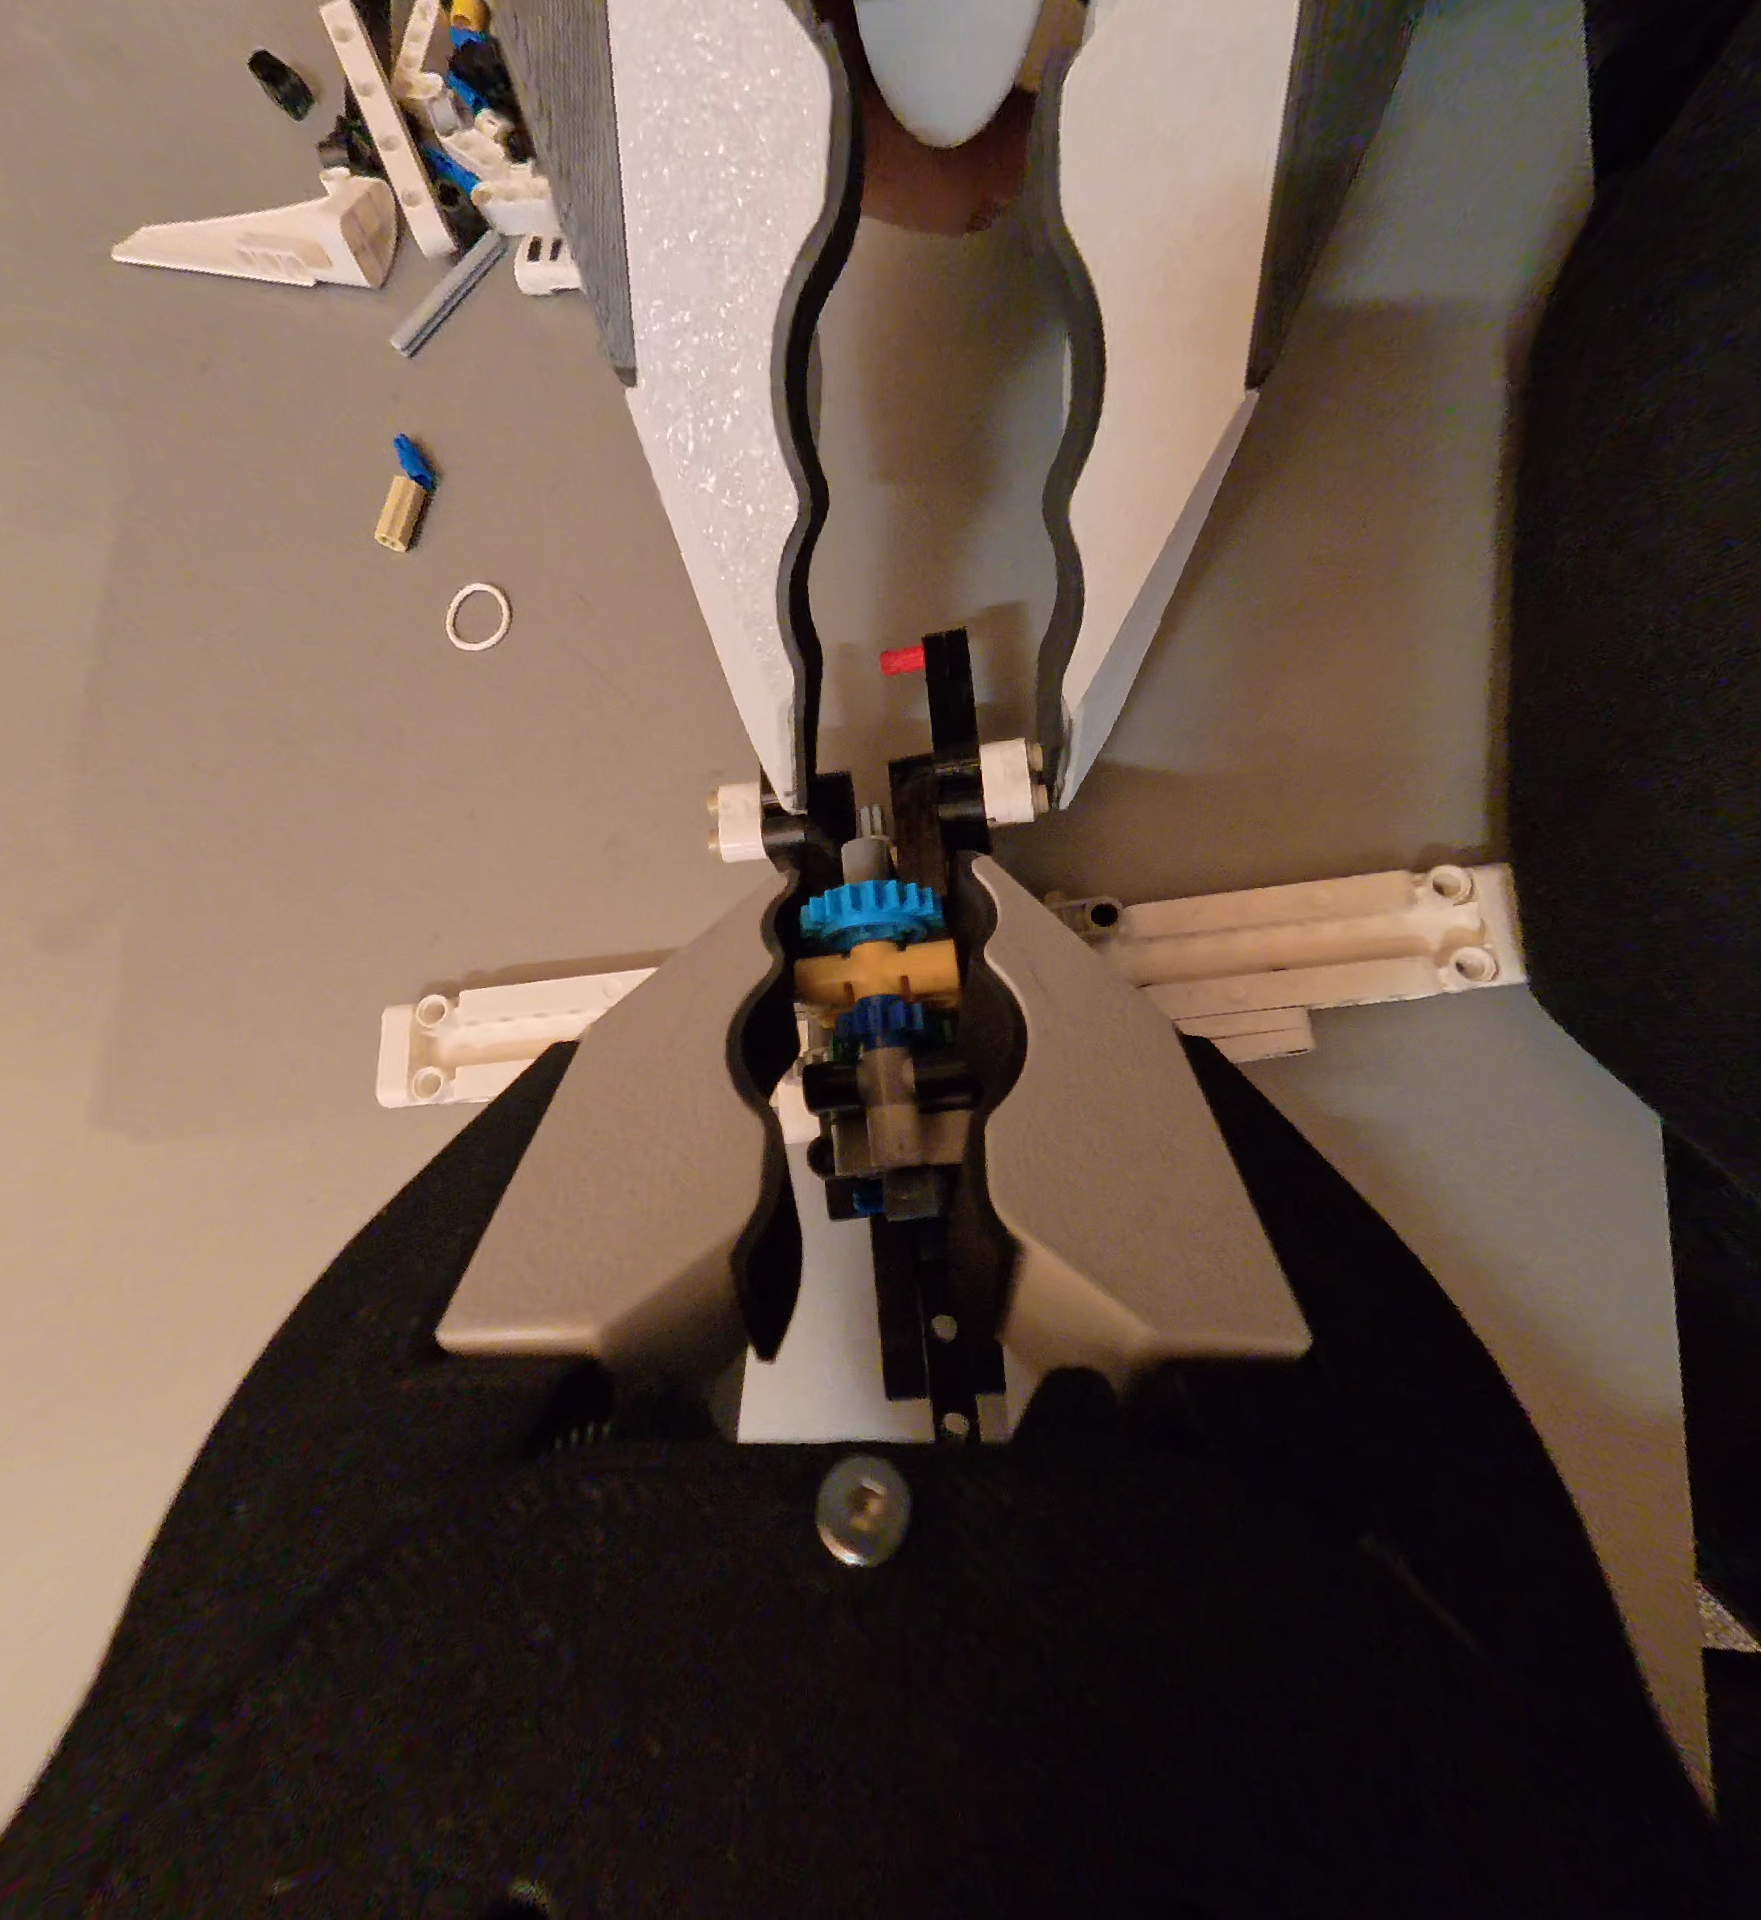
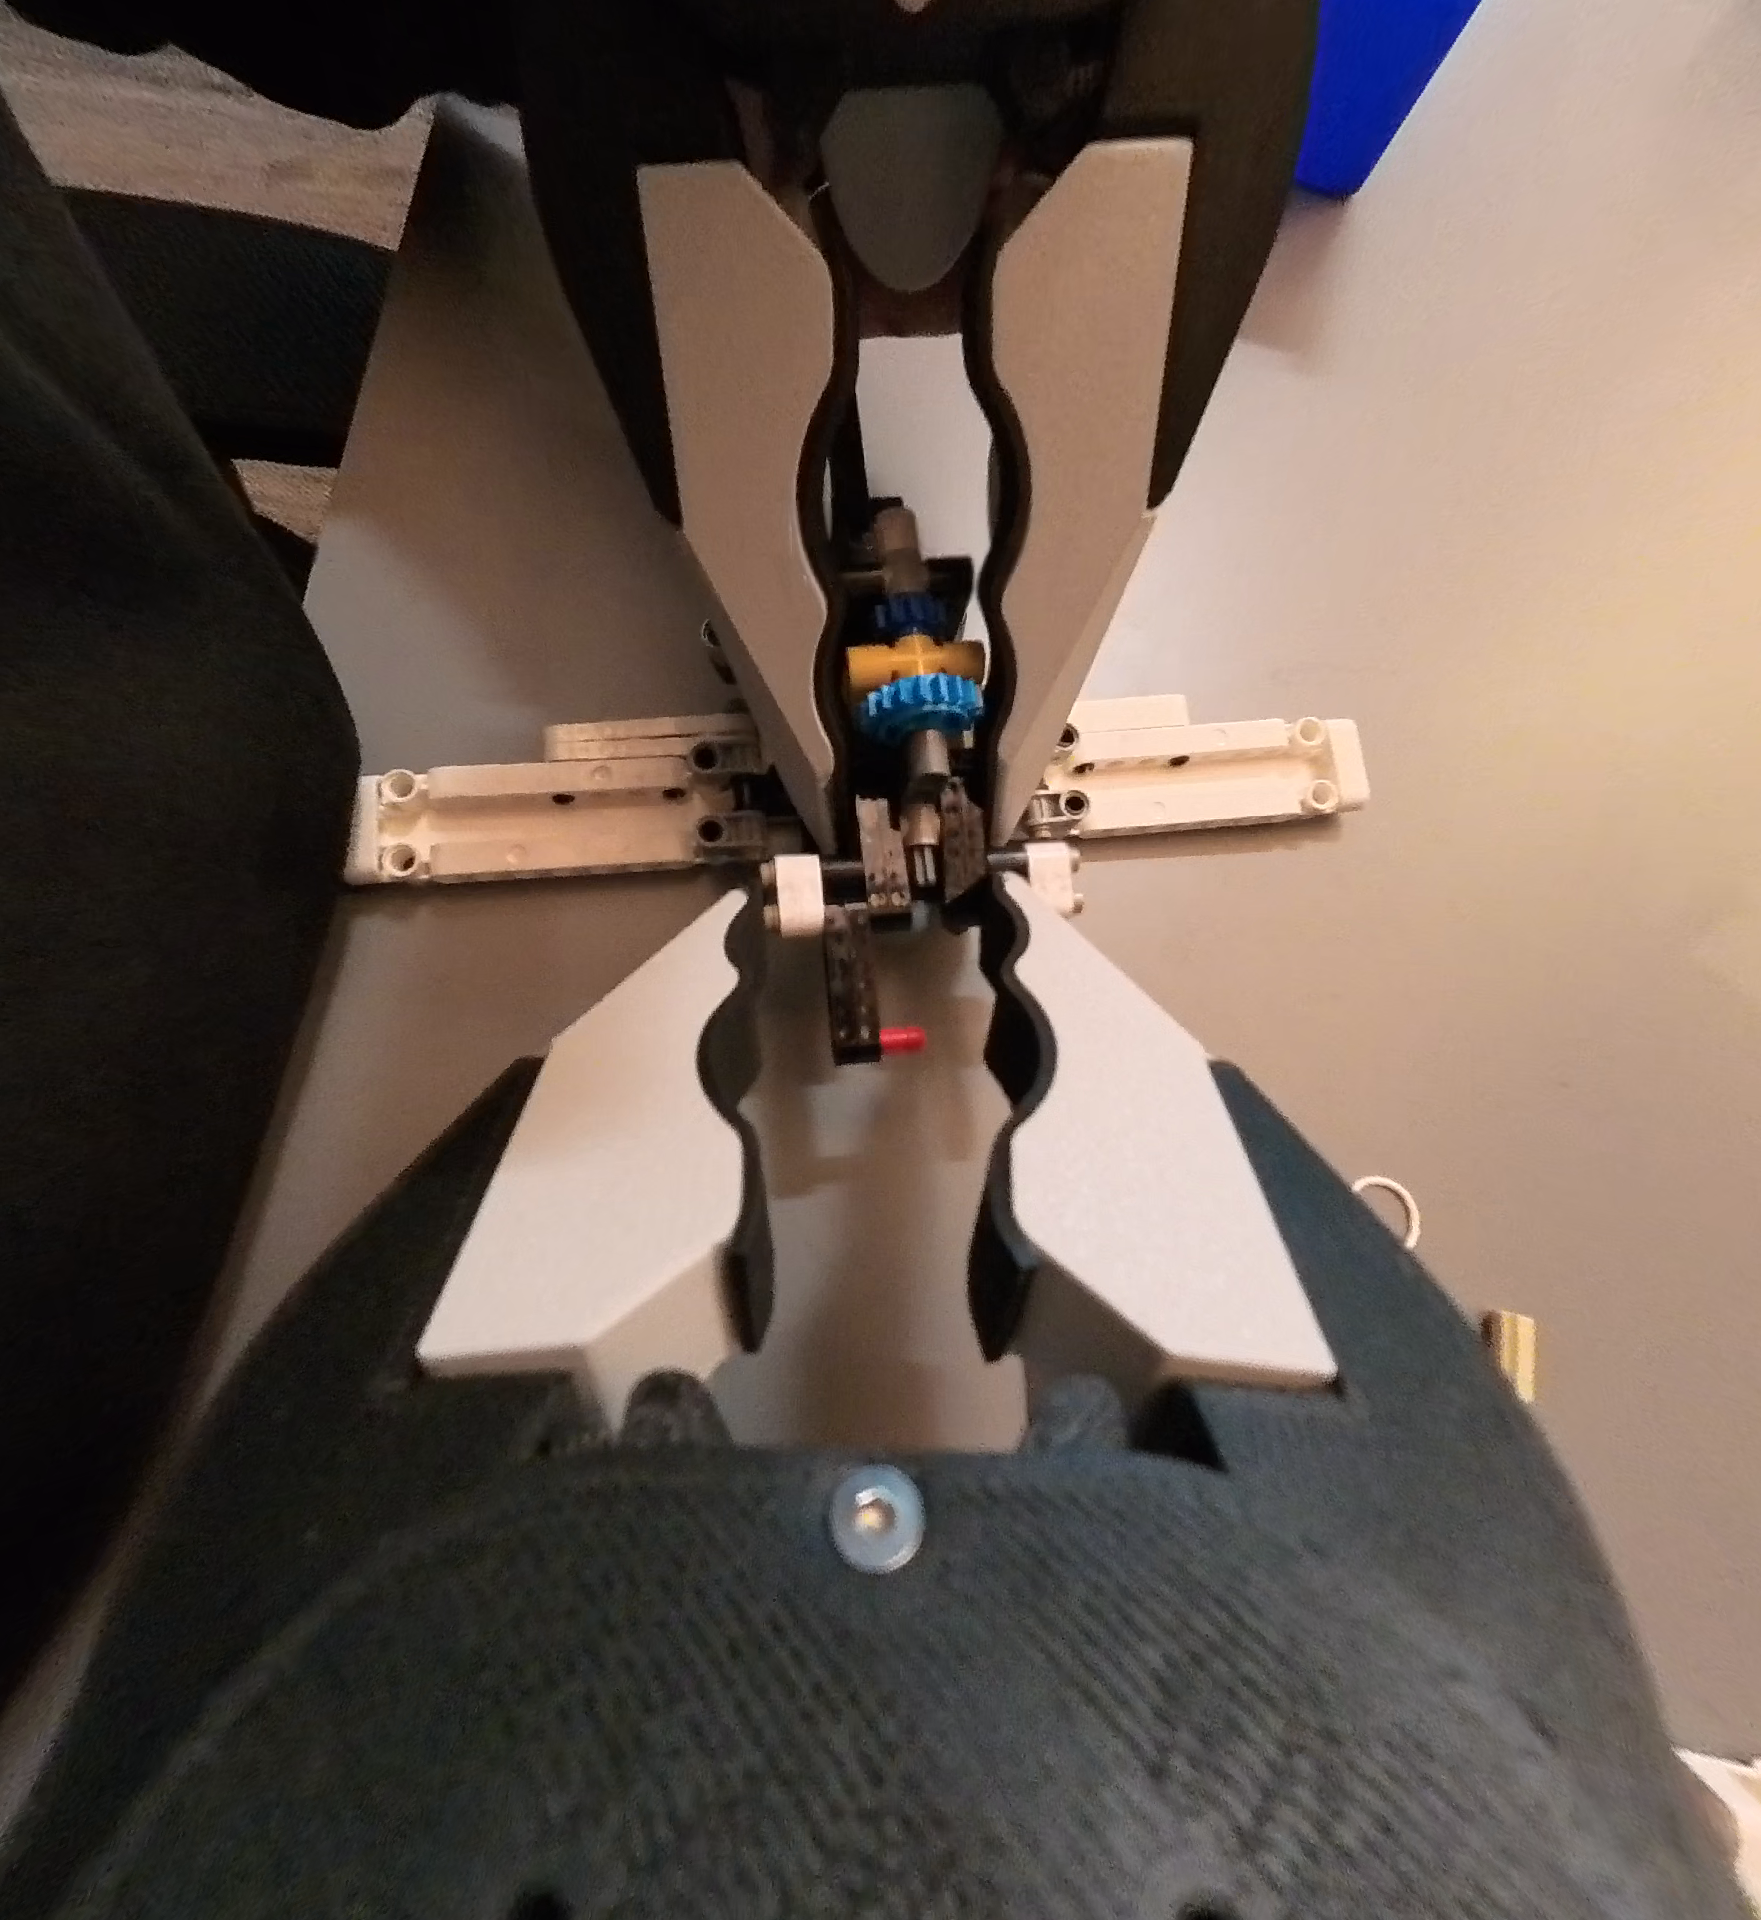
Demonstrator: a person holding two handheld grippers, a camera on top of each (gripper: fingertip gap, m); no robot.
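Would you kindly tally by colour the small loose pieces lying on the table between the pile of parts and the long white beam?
Blue pin: 1
Tan tube: 1
White ring: 1
Total: 3

Dim, warm indoor light with soft shadows; wide-angle bending at the edges, and the right wrist view slightly blurred.

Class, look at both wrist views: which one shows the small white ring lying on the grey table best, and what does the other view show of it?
The left wrist view shows it best: the white ring lies whole and unobstructed on the grey table, near a tan connector. In the right wrist view only a blurred arc of it peeks past the gripper's black body.
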